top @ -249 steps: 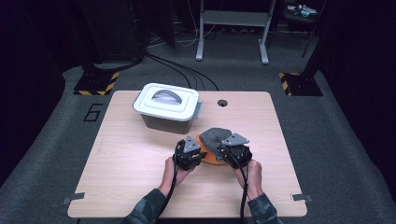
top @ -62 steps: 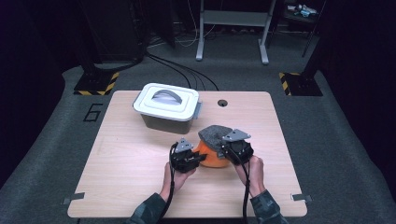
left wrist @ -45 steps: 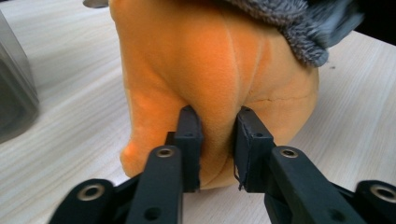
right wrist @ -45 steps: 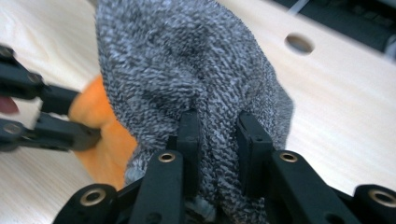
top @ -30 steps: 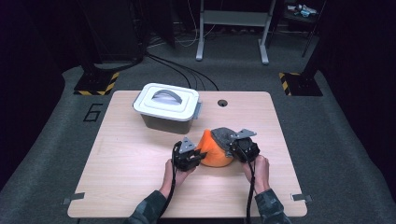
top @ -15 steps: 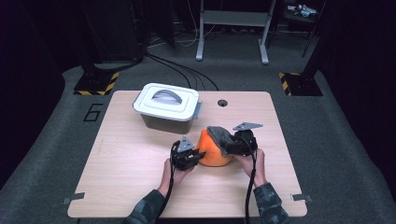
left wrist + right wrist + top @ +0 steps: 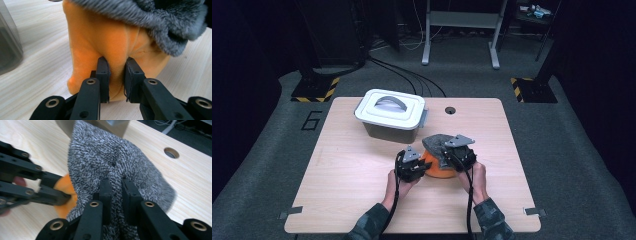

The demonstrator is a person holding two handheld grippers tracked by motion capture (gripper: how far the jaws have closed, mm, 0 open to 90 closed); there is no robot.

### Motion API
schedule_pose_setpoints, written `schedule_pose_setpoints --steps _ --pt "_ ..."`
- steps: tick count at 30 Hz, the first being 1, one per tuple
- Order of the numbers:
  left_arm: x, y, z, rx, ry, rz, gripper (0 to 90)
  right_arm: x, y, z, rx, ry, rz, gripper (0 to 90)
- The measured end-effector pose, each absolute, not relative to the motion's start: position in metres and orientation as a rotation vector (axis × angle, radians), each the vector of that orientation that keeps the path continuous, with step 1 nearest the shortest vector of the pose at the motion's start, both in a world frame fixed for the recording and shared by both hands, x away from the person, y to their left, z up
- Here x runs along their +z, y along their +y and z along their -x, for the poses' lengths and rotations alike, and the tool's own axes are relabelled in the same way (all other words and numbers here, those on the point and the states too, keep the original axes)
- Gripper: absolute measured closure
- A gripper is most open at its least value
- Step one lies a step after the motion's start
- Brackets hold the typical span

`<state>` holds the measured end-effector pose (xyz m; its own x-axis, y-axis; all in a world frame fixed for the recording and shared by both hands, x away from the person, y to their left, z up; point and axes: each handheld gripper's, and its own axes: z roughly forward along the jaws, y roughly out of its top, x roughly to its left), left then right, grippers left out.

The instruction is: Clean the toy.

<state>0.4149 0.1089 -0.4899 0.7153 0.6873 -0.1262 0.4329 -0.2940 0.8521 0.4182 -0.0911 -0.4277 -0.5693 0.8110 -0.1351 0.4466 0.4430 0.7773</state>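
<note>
Orange cloth between left tool jaws

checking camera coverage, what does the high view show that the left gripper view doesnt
High view alone: the white-lidded box, the table's round hole, both forearms, the right tongs shut on the grey cloth. Left gripper view alone: the left tongs' pads pinching a fold of the orange cloth. Both: orange cloth under grey, the tabletop.

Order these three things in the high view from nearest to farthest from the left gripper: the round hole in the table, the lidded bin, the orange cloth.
1. orange cloth, pinched by the left gripper.
2. lidded bin, behind it.
3. round hole, near the far edge.
</note>
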Motion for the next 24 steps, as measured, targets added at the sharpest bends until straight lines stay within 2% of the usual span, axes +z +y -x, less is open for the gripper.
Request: schedule_pose_setpoints --steps 6,7,11,13,15,18,20,24 --pt "-0.490 0.109 -0.416 0.313 0.849 -1.929 75.2 -0.441 -0.124 -0.422 0.911 2.158 -1.169 80.0" --pt "-0.489 0.109 -0.416 0.314 0.828 -1.930 71.9 -0.444 -0.127 -0.422 0.919 2.160 -1.186 80.0" --pt "-0.485 0.110 -0.414 0.350 0.798 -1.963 46.8 -0.446 -0.132 -0.424 0.930 2.155 -1.189 80.0" --pt "-0.487 0.110 -0.415 0.348 0.789 -1.987 40.4 -0.447 -0.131 -0.424 0.930 2.151 -1.192 79.9" --pt "-0.489 0.109 -0.416 0.367 0.772 -1.998 44.0 -0.448 -0.131 -0.425 0.942 2.142 -1.196 79.9" --pt "-0.490 0.106 -0.416 0.359 0.775 -1.987 61.0 -0.448 -0.131 -0.425 0.939 2.138 -1.188 79.8" --pt "-0.490 0.106 -0.415 0.366 0.781 -1.985 67.9 -0.444 -0.132 -0.424 0.935 2.137 -1.188 79.7" --pt "-0.489 0.107 -0.415 0.359 0.798 -1.979 72.4 -0.429 -0.125 -0.413 0.971 2.132 -1.137 79.6"
